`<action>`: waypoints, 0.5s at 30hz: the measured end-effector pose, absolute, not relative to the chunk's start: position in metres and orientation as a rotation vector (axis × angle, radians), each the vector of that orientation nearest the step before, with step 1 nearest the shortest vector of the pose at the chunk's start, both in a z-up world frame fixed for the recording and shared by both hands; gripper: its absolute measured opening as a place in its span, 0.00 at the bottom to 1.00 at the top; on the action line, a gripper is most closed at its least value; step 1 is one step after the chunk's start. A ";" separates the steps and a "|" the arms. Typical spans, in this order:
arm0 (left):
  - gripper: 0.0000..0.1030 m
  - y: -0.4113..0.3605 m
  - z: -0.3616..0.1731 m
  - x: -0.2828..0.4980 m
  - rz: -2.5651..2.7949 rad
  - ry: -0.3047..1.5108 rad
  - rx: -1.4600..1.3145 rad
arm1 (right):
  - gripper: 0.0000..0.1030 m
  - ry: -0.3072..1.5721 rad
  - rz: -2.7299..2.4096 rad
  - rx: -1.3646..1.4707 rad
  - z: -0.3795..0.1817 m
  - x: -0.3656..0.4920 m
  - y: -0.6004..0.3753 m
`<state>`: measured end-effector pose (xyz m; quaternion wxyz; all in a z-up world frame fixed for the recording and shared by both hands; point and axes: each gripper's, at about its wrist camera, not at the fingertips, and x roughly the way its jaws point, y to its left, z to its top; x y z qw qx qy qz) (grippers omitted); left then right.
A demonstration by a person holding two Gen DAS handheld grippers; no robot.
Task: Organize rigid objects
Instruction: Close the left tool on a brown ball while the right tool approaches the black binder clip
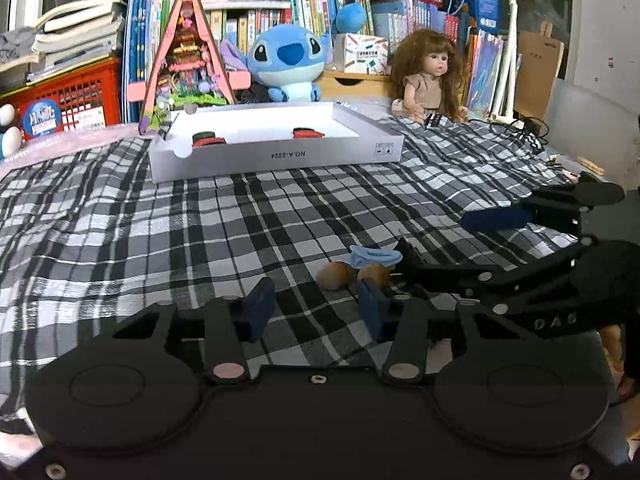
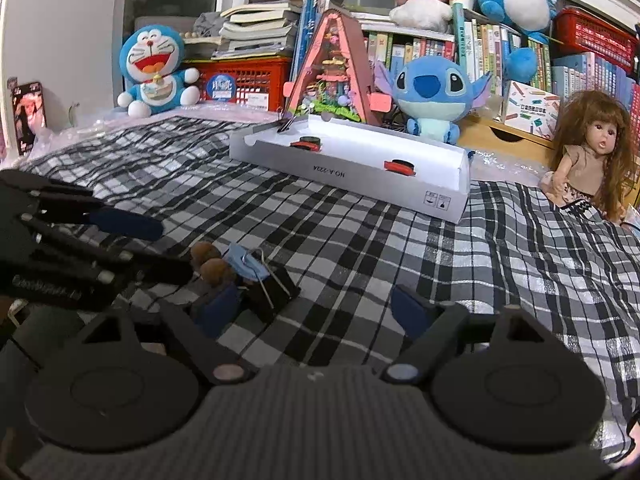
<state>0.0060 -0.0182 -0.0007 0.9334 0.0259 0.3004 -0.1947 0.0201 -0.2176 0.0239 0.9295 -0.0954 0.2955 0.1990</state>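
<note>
Binder clip (image 2: 269, 288) in right view only

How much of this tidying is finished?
Two red-and-black items and a black clip already lie in the white box. Both grippers are open, holding nothing. Two brown balls, a blue hair tie and a binder clip remain on the plaid cloth.

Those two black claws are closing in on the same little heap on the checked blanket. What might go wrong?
1. The left gripper and right gripper crowd one spot, so their fingers could collide.
2. The brown balls, blue hair tie and black binder clip lie touching; grabbing one could drag or scatter the others.
3. The balls look round, so a nudge might roll them across the wrinkled blanket.
</note>
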 end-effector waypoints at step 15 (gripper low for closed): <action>0.19 -0.025 -0.003 0.018 -0.393 0.598 0.065 | 0.41 0.642 0.493 -0.236 0.020 0.035 -0.197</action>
